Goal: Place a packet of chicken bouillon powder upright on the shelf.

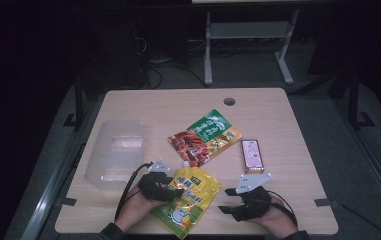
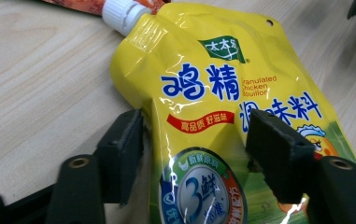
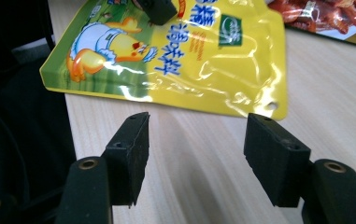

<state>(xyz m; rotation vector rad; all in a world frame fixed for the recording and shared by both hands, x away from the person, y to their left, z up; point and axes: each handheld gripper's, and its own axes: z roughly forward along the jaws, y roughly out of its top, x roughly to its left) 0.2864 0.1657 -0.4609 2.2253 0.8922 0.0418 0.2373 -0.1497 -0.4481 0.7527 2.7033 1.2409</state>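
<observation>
My worktop (image 1: 143, 105) is pale, light-grained wood with rounded corners and a small round cable hole (image 1: 229, 101) near its far edge. It stands on a grey floor (image 1: 258, 75) that shows on the left, right and far sides. Beyond the far edge stands a light grey metal frame (image 1: 248, 35) with two splayed feet and a shelf across it. Left of that, dark cables (image 1: 165, 70) lie looped on the floor. Dark metal legs (image 1: 79, 100) rise at the far left and far right. The room beyond is very dim, almost black; light falls mainly on the worktop.
</observation>
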